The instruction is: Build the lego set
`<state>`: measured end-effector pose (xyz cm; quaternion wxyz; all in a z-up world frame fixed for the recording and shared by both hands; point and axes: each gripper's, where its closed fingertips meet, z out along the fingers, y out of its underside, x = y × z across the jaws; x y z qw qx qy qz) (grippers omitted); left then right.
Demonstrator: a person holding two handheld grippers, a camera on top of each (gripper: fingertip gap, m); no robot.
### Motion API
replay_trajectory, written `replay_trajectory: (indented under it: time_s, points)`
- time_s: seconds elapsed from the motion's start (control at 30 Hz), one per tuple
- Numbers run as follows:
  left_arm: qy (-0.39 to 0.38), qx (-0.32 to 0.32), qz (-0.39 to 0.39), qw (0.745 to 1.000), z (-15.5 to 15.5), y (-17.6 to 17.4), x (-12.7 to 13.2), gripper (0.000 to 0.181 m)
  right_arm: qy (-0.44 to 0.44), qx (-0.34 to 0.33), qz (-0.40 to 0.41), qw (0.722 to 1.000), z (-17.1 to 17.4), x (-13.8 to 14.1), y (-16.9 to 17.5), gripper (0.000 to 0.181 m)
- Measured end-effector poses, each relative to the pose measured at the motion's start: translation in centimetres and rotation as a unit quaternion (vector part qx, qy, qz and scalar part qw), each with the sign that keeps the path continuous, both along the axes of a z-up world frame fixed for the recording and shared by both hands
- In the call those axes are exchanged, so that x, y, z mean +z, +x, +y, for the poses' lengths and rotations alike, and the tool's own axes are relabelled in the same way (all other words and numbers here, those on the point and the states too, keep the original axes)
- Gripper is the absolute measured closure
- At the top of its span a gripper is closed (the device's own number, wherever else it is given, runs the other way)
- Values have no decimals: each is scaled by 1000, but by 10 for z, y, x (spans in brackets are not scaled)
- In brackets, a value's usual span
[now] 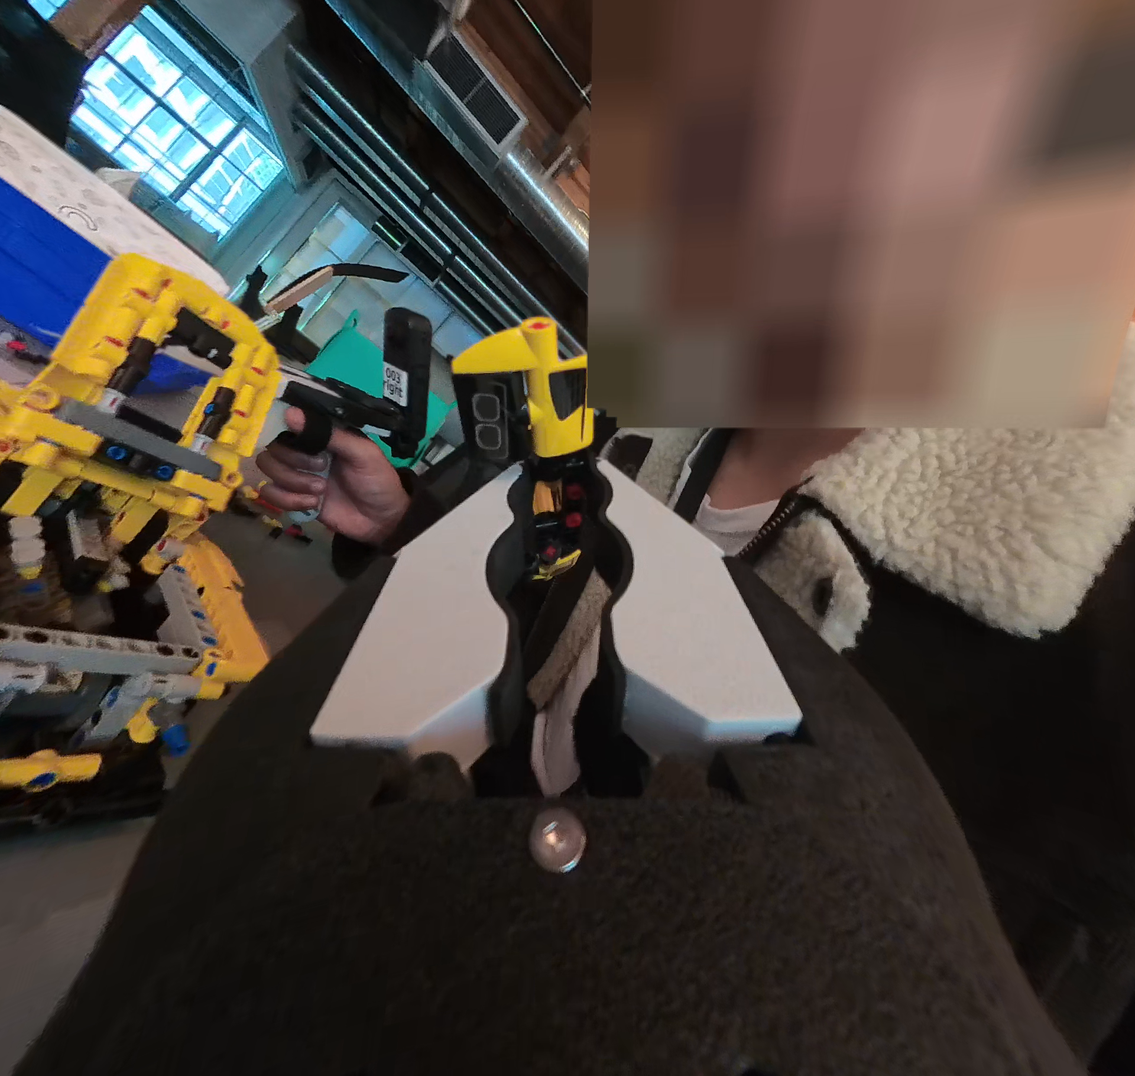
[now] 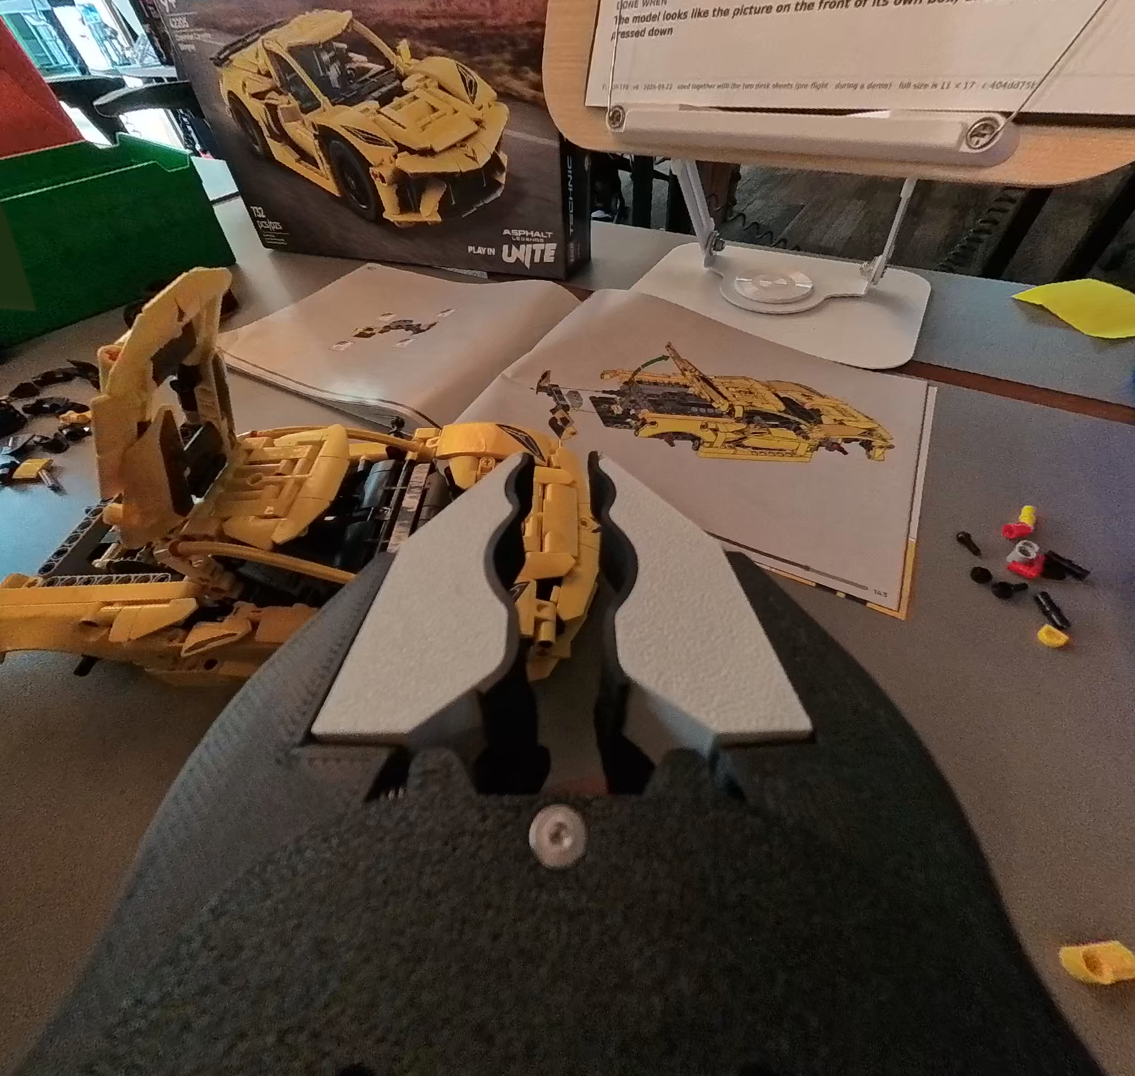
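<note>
While the left gripper [image 1: 556,494] pinches a yellow-black subassembly [image 1: 546,383] aloft, right gripper [image 2: 556,494] jaws sit spread around the yellow car [image 2: 295,530] on the counter [image 2: 995,708], beside the open manual [image 2: 706,432].

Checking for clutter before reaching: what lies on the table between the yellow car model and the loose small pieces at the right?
In the right wrist view, the open instruction booklet lies between the car model and the loose pieces, with bare table beyond its edge.
</note>
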<state>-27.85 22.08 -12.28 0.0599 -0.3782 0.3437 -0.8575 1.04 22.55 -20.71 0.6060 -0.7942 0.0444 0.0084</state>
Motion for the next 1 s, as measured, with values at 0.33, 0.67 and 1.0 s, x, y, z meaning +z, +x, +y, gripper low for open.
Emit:
replay_trajectory:
  time_s: [0.33,0.67,1.0]
  points:
    - [36,-18,9,999,-15,2,-4,165,-8,0,-6,1000,1,-4,0,164]
    - [31,-22,14,999,-15,3,-5,165,-10,1,-5,1000,2,-5,-1,164]
    - [25,-22,14,999,-14,3,-5,165,-13,2,-6,1000,2,-6,-2,164]
